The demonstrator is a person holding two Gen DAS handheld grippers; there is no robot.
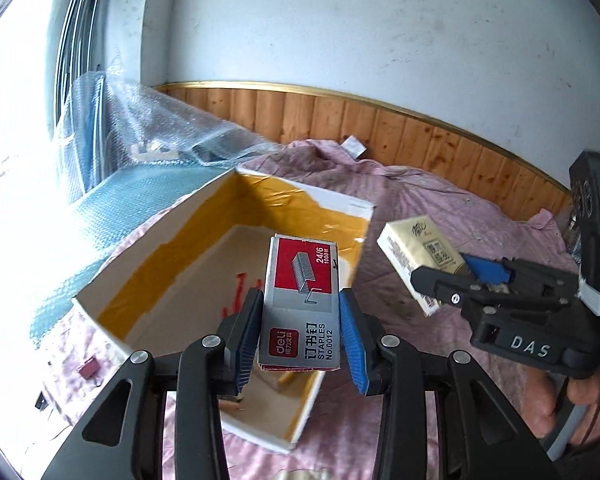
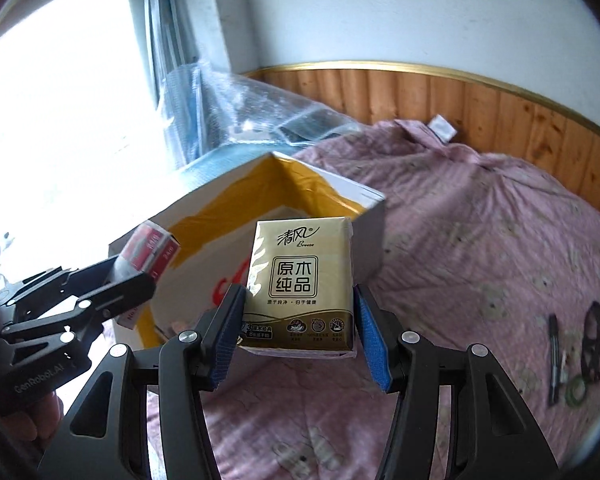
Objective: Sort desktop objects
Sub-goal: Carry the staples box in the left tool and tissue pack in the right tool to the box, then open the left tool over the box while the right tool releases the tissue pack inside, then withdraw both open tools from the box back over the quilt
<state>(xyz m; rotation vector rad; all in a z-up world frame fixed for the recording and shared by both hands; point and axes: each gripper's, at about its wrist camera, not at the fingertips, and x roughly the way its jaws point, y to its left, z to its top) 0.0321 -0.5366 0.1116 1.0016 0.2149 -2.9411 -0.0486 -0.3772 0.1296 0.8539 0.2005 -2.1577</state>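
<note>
My left gripper (image 1: 302, 330) is shut on a red and silver staples box (image 1: 300, 280), held above the open cardboard box (image 1: 120, 276) with yellow tape inside. My right gripper (image 2: 298, 332) is shut on a gold tissue pack (image 2: 300, 280), held over the pink cloth just right of the cardboard box (image 2: 204, 208). In the left wrist view the right gripper (image 1: 452, 276) with the tissue pack (image 1: 416, 252) is to the right of the box. In the right wrist view the left gripper (image 2: 132, 276) with the staples box (image 2: 150, 250) hangs over the box's left side.
A pink patterned cloth (image 2: 480, 232) covers the surface. A black pen (image 2: 554, 356), a black clip-like object (image 2: 592, 340) and a green ring (image 2: 576, 392) lie at the right. A small maroon binder clip (image 1: 90, 370) lies left of the box. Bubble wrap (image 1: 152, 136) and wood panelling (image 1: 420, 140) stand behind.
</note>
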